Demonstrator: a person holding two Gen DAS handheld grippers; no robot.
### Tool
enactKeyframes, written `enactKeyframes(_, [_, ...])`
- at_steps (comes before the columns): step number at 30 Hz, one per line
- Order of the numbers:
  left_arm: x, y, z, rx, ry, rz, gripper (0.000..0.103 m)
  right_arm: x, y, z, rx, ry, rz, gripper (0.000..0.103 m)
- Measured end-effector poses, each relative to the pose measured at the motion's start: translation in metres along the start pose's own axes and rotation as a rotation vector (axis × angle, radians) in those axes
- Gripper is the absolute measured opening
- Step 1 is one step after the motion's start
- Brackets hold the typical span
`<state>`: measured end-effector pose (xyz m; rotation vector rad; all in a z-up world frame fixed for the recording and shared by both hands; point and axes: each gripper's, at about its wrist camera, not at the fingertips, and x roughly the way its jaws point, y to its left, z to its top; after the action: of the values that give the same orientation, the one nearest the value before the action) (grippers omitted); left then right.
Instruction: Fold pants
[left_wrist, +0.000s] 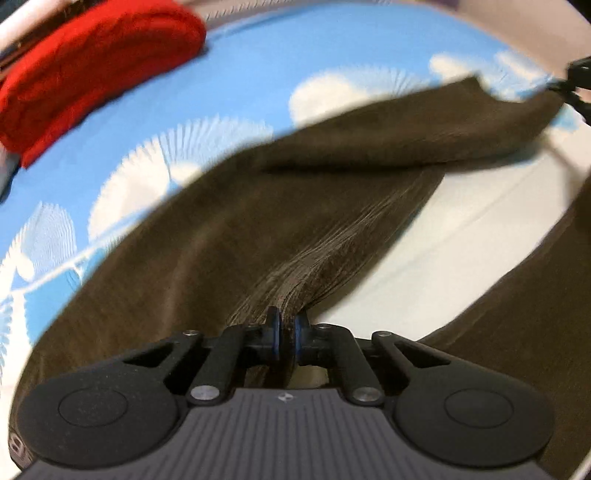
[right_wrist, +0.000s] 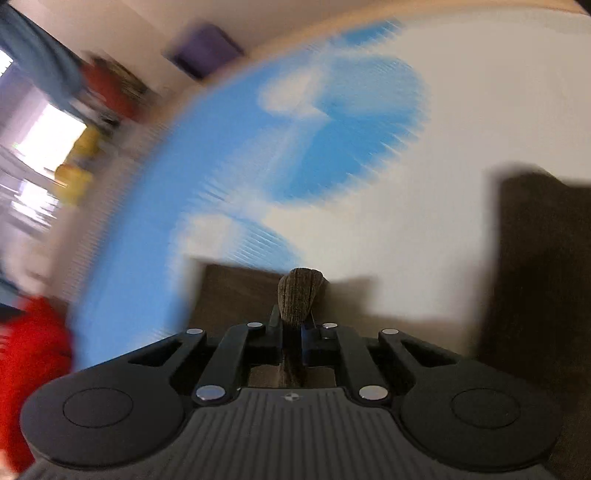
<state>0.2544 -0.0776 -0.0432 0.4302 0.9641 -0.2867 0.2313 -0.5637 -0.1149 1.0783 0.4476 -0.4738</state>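
The brown corduroy pants (left_wrist: 303, 206) lie spread across a blue-and-white patterned bed sheet (left_wrist: 236, 74), a folded red garment (left_wrist: 92, 66) far left. The left gripper (left_wrist: 287, 332) pinches a bunched ridge of cloth; the right gripper (right_wrist: 291, 328) pinches an edge. Soft, limp and light, the pants look best held at hems or waistband corners.

Brown ribbed pants (left_wrist: 295, 229) are lying on a sky-blue sheet (left_wrist: 236, 74) printed with white fans (red fabric (left_wrist: 92, 70) showing beside the pants).
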Motion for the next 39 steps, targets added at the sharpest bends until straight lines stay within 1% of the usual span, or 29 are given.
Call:
enactKeyframes(1, [-0.009, 0.003, -0.001, 0.03, -0.011, -0.026, 0.007, -0.009, 0.01, 0.007, -0.035, -0.044, 0.059, 0.007])
enactKeyframes(2, [-0.018, 0.006, -0.006, 0.082, -0.013, -0.062, 0.007, -0.018, 0.017, 0.014, -0.075, -0.091, 0.068, 0.007])
enactKeyframes(3, [-0.022, 0.008, -0.01, 0.115, -0.003, -0.091, 0.007, -0.02, 0.016, 0.019, -0.084, -0.1, 0.007, 0.008])
enactKeyframes(4, [-0.022, 0.011, -0.016, 0.137, 0.024, -0.12, 0.007, -0.016, 0.005, 0.023, -0.058, -0.083, -0.091, 0.008])
enactKeyframes(6, [-0.017, 0.013, -0.028, 0.163, 0.082, -0.158, 0.008, -0.01, -0.029, 0.024, 0.011, -0.061, -0.259, 0.008])
enactKeyframes(7, [-0.016, 0.011, -0.034, 0.175, 0.099, -0.187, 0.009, -0.008, -0.042, 0.024, 0.015, -0.059, -0.329, 0.008])
enactKeyframes(8, [-0.018, 0.007, -0.04, 0.194, 0.102, -0.226, 0.013, -0.008, -0.051, 0.025, 0.019, -0.06, -0.369, 0.008])
enactKeyframes(9, [-0.023, 0.004, -0.044, 0.215, 0.092, -0.254, 0.02, -0.009, -0.059, 0.026, 0.024, -0.066, -0.39, 0.008])
enactKeyframes(10, [-0.029, 0.003, -0.045, 0.23, 0.075, -0.272, 0.027, -0.009, -0.063, 0.028, 0.021, -0.067, -0.387, 0.008])
enactKeyframes(11, [-0.038, 0.006, -0.046, 0.233, 0.049, -0.301, 0.043, -0.009, -0.064, 0.03, 0.014, -0.057, -0.369, 0.009])
enactKeyframes(12, [-0.052, 0.015, -0.046, 0.214, -0.001, -0.331, 0.05, -0.009, -0.064, 0.031, 0.003, -0.053, -0.359, 0.014])
enactKeyframes(13, [-0.062, 0.025, -0.046, 0.187, -0.044, -0.342, 0.05, -0.012, -0.061, 0.031, -0.013, -0.056, -0.354, 0.014])
enactKeyframes(15, [-0.079, 0.055, -0.046, 0.088, -0.101, -0.347, 0.05, -0.024, -0.054, 0.03, -0.034, -0.079, -0.35, 0.024])
enactKeyframes(16, [-0.084, 0.072, -0.047, 0.03, -0.117, -0.334, 0.05, -0.029, -0.05, 0.032, -0.045, -0.095, -0.352, 0.034])
enactKeyframes(17, [-0.087, 0.093, -0.051, -0.035, -0.128, -0.31, 0.05, -0.035, -0.043, 0.032, -0.065, -0.111, -0.35, 0.04])
enactKeyframes(19, [-0.089, 0.133, -0.062, -0.157, -0.124, -0.235, 0.051, -0.052, -0.025, 0.03, -0.112, -0.135, -0.321, 0.04])
enactKeyframes(21, [-0.087, 0.175, -0.077, -0.277, -0.098, -0.112, 0.055, -0.07, -0.002, 0.027, -0.152, -0.134, -0.248, 0.04])
enactKeyframes(22, [-0.085, 0.195, -0.084, -0.331, -0.083, -0.074, 0.056, -0.081, 0.011, 0.024, -0.175, -0.132, -0.201, 0.04])
enactKeyframes(24, [-0.081, 0.236, -0.104, -0.456, -0.044, 0.002, 0.067, -0.106, 0.041, 0.017, -0.25, -0.127, -0.107, 0.041])
enactKeyframes(26, [-0.075, 0.268, -0.118, -0.546, -0.008, 0.068, 0.069, -0.133, 0.069, 0.007, -0.311, -0.106, -0.02, 0.043])
enactKeyframes(27, [-0.072, 0.282, -0.125, -0.597, 0.009, 0.1, 0.075, -0.149, 0.083, 0.0, -0.335, -0.083, 0.031, 0.044])
enactKeyframes(30, [-0.054, 0.313, -0.144, -0.724, 0.07, 0.146, 0.08, -0.191, 0.108, -0.031, -0.421, 0.011, 0.15, 0.049])
enactKeyframes(31, [-0.048, 0.317, -0.148, -0.744, 0.09, 0.141, 0.08, -0.203, 0.111, -0.044, -0.448, 0.034, 0.184, 0.052])
enactKeyframes(33, [-0.035, 0.32, -0.153, -0.767, 0.114, 0.127, 0.08, -0.217, 0.113, -0.074, -0.53, 0.094, 0.242, 0.053])
enactKeyframes(35, [-0.029, 0.315, -0.16, -0.769, 0.108, 0.118, 0.08, -0.218, 0.108, -0.109, -0.622, 0.141, 0.277, 0.053])
enactKeyframes(36, [-0.025, 0.313, -0.159, -0.765, 0.095, 0.111, 0.08, -0.212, 0.105, -0.128, -0.678, 0.178, 0.263, 0.052])
enactKeyframes(37, [-0.022, 0.309, -0.162, -0.759, 0.086, 0.109, 0.08, -0.203, 0.107, -0.141, -0.707, 0.229, 0.211, 0.051])
enactKeyframes(38, [-0.02, 0.304, -0.162, -0.747, 0.084, 0.116, 0.079, -0.195, 0.11, -0.151, -0.697, 0.265, 0.189, 0.051])
enactKeyframes(39, [-0.016, 0.302, -0.161, -0.727, 0.083, 0.139, 0.068, -0.189, 0.112, -0.158, -0.669, 0.296, 0.208, 0.051])
